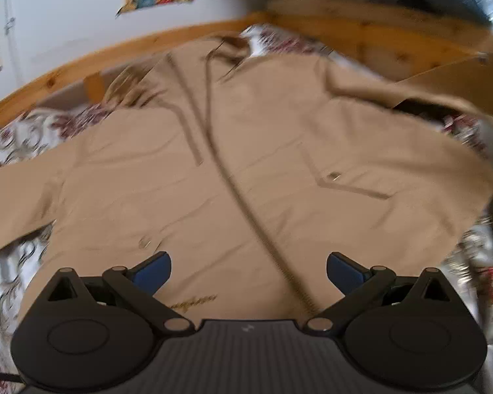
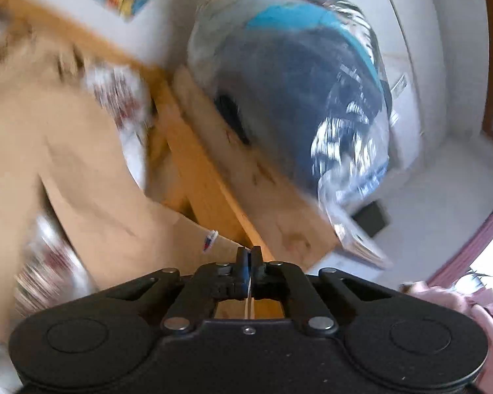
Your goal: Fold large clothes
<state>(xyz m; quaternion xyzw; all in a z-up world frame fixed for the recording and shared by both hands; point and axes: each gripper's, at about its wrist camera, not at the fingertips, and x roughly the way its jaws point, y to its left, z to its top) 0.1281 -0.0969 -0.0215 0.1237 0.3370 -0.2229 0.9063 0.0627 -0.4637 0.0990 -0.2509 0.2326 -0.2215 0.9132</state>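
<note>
Tan jacket (image 1: 246,151) is what we see spread front-up across a bed with a floral cover (image 1: 13,138), its zipper line (image 1: 243,197) running down the middle toward the left gripper (image 1: 249,271). We take the jacket as our landmark. One sleeve stretches out to the jacket's left side in the left wrist view, over the floral cover; the other sleeve reaches off to the right toward a cardboard panel (image 1: 470,82). A pocket flap with a metal snap (image 1: 334,175) sits on the chest right of the zipper, and another snap (image 1: 144,242) lies left of it, near the hem. Beyond the jacket's collar runs the wooden bed frame (image 1: 121,49).

We hold the left gripper above the hem, its blue-padded fingers (image 1: 152,272) spread wide apart with nothing between them.

The right gripper (image 2: 248,256) has its fingers pressed together on a thin edge of tan fabric (image 2: 226,246) at the jacket's right side, where a small white label (image 2: 209,240) shows. This view is heavily blurred. Beyond the jacket we see the wooden frame and a clear plastic bag (image 2: 295,82) of dark and blue cloth.
</note>
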